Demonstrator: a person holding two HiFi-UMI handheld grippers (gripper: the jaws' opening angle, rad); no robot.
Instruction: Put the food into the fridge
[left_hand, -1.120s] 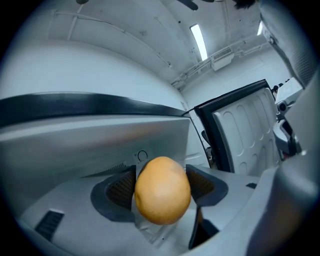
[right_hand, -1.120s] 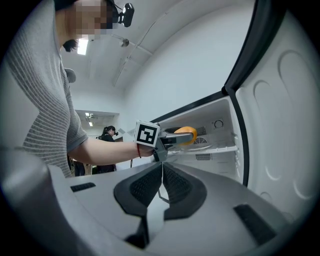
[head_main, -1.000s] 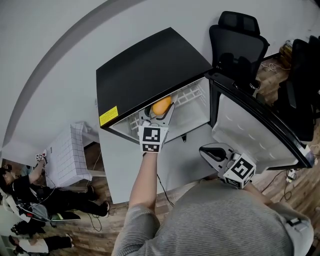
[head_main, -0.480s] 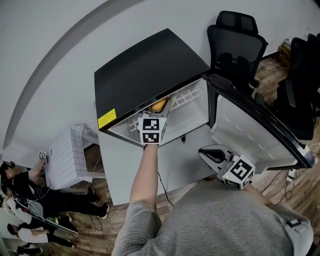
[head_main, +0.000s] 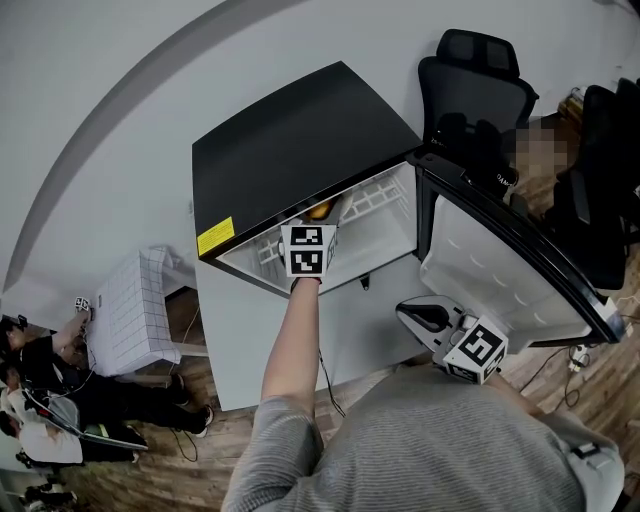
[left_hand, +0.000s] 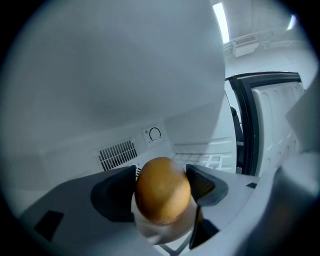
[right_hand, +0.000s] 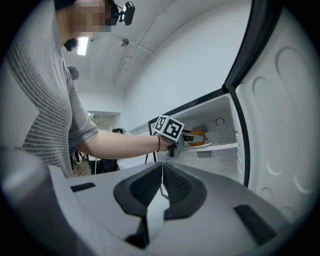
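A small black fridge (head_main: 300, 140) stands with its door (head_main: 500, 250) swung open to the right. My left gripper (head_main: 318, 216) reaches into the upper compartment and is shut on a round golden-orange piece of food (left_hand: 162, 190). In the head view only a sliver of the food (head_main: 320, 210) shows under the fridge top. The right gripper view shows the food (right_hand: 198, 137) just above the white wire shelf (right_hand: 220, 145). My right gripper (head_main: 420, 315) hangs in front of the fridge near the door, its pads (right_hand: 150, 187) pressed together with nothing between them.
A black office chair (head_main: 475, 90) stands behind the open door. A white grid-patterned box (head_main: 130, 310) sits left of the fridge, with people (head_main: 40, 380) on the floor beyond it. A thermostat dial (left_hand: 154, 133) and a vent mark the fridge's back wall.
My left gripper has pushed deeper into the fridge with the food, which is now mostly hidden under the fridge top. The right gripper has stayed where it was.
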